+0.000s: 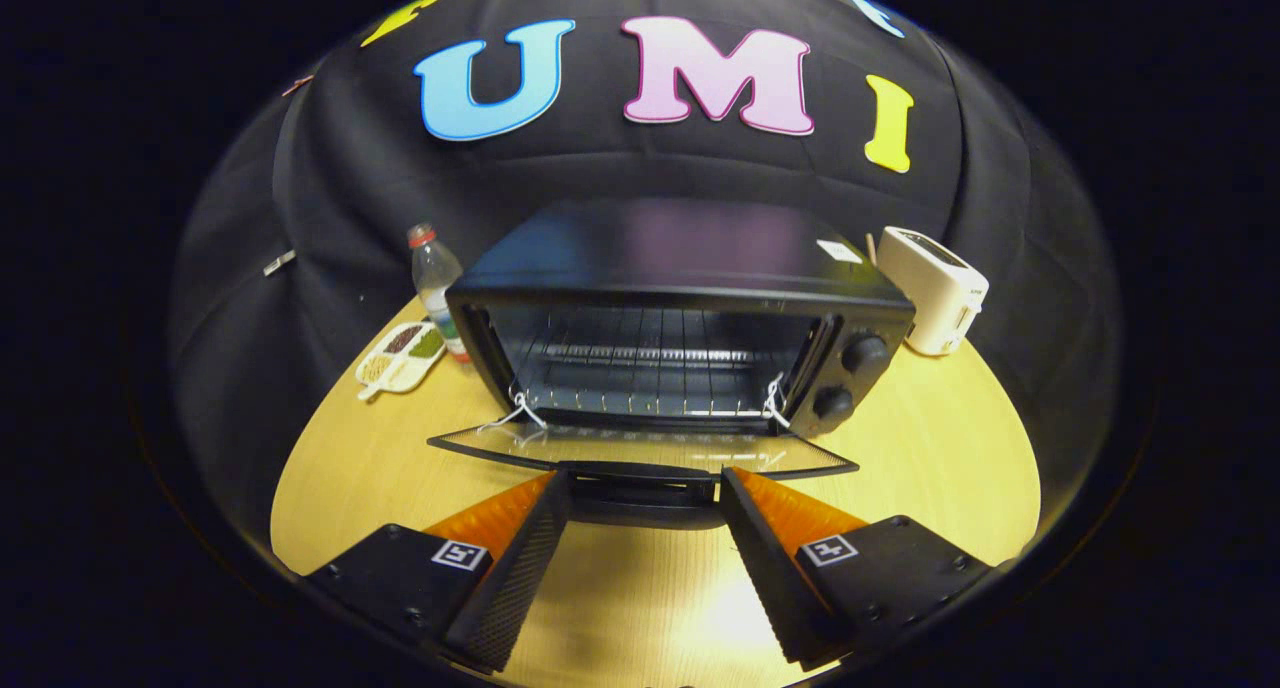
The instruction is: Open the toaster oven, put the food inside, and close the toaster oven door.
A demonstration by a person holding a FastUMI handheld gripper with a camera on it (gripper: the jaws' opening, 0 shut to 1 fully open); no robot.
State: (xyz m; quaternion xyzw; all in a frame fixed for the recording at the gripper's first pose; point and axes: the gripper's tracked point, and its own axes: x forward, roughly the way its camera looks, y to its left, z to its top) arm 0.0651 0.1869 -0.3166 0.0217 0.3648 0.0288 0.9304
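Gaping wide, empty, claw (645,483) faces one toaster oven (680,318), door (640,451) down; one bottle (436,286).

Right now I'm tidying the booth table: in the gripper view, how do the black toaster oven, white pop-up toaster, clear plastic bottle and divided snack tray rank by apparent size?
1. Black toaster oven, door open, just ahead of the open gripper.
2. White pop-up toaster.
3. Clear plastic bottle and divided snack tray: look alike, not ranked.
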